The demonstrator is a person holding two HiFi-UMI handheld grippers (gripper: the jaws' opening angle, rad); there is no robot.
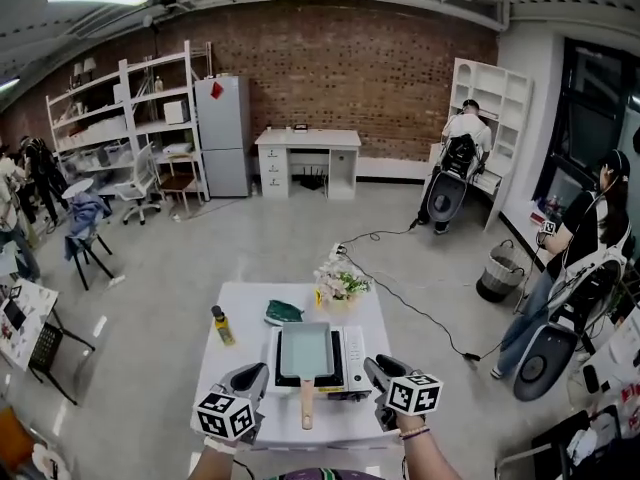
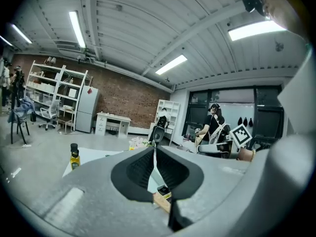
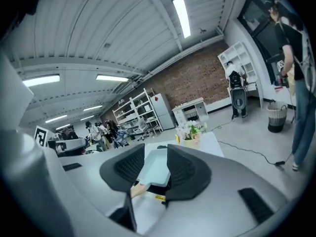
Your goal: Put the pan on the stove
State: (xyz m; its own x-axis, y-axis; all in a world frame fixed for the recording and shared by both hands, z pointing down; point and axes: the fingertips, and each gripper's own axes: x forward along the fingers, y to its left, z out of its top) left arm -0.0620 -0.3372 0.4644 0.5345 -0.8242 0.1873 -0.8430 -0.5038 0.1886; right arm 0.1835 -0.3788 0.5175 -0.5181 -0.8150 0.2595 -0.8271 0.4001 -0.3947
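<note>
Just short of the stove (image 1: 352, 360), the left tongs (image 1: 252, 376) sit pressed together and the right tongs (image 1: 379, 372) spread, both empty, while the pan (image 1: 306, 352) already rests on that stove, so placing looks done and the next move only needs a clear retreat.

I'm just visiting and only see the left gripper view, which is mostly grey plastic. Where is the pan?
Observer: The head view shows the pan sitting on the stove, with its wooden handle pointing toward the person.
Operator: Is the other gripper holding it?
Observer: No. The right gripper has its fingers apart and grips nothing. It hovers by the stove's right side.
</note>
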